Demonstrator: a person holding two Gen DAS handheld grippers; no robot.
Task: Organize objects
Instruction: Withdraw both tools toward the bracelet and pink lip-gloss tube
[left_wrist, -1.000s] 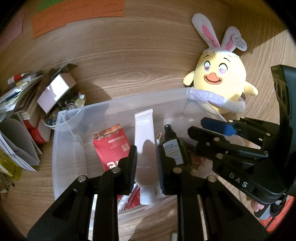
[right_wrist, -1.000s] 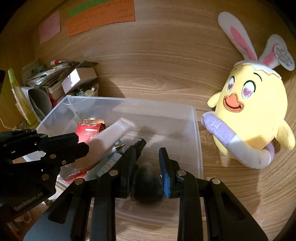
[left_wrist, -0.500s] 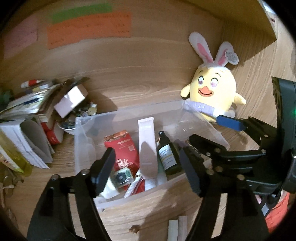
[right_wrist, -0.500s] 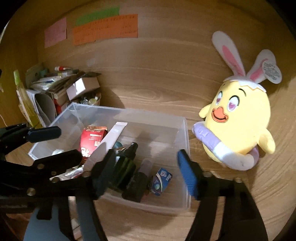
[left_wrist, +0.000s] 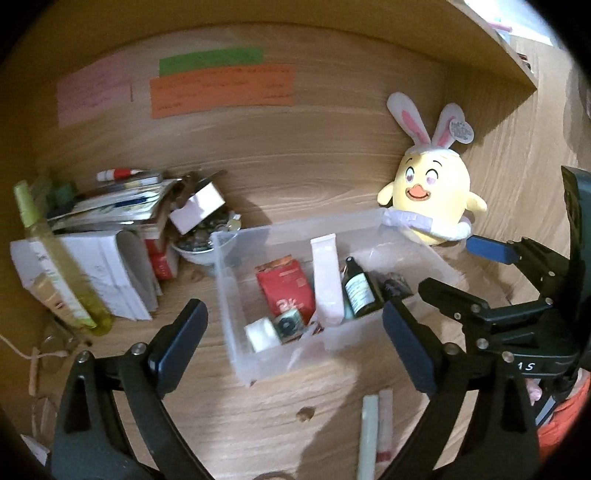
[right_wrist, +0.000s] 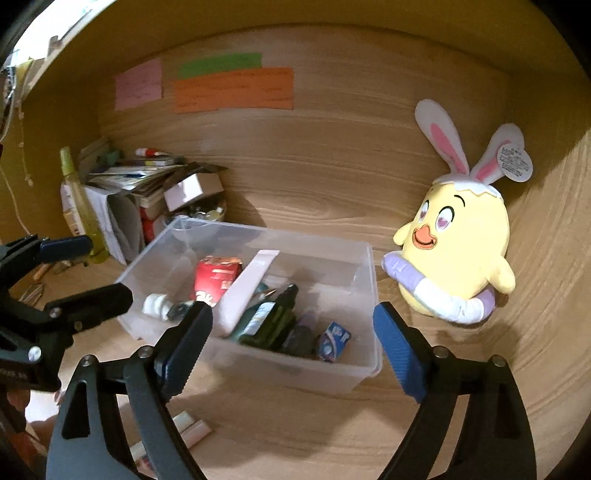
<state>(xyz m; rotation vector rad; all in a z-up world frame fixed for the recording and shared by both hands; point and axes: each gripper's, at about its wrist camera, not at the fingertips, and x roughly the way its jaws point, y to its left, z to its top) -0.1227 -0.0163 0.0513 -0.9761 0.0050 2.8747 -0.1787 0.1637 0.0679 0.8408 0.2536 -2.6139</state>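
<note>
A clear plastic bin (left_wrist: 258, 363) (right_wrist: 295, 373) stands on the wooden desk. It holds a red packet (left_wrist: 284, 288) (right_wrist: 216, 275), a white tube (left_wrist: 327, 273) (right_wrist: 251, 280), a dark green bottle (left_wrist: 358, 291) (right_wrist: 266, 321), a white roll (left_wrist: 260, 334) and a small blue box (right_wrist: 334, 341). My left gripper (left_wrist: 291, 321) (right_wrist: 85, 271) hangs above the bin's near side, its jaws opening wide with nothing between the pads. My right gripper (right_wrist: 291, 321) (left_wrist: 465, 269) hovers beside it, jaws also opening and holding nothing.
A yellow plush chick with rabbit ears (left_wrist: 428, 199) (right_wrist: 454, 254) leans by the bin's right end. Stacked papers and books (left_wrist: 110, 206), a yellow-green bottle (left_wrist: 55, 266) and a bowl of small items (left_wrist: 201, 243) crowd the left. Two pale sticks (left_wrist: 371, 424) (right_wrist: 192, 430) lie in front of the bin.
Both grippers were nearly shut low inside the bin; their jaws have spread wide and both have drawn back and up. The dark item between the right jaws now lies in the bin.
</note>
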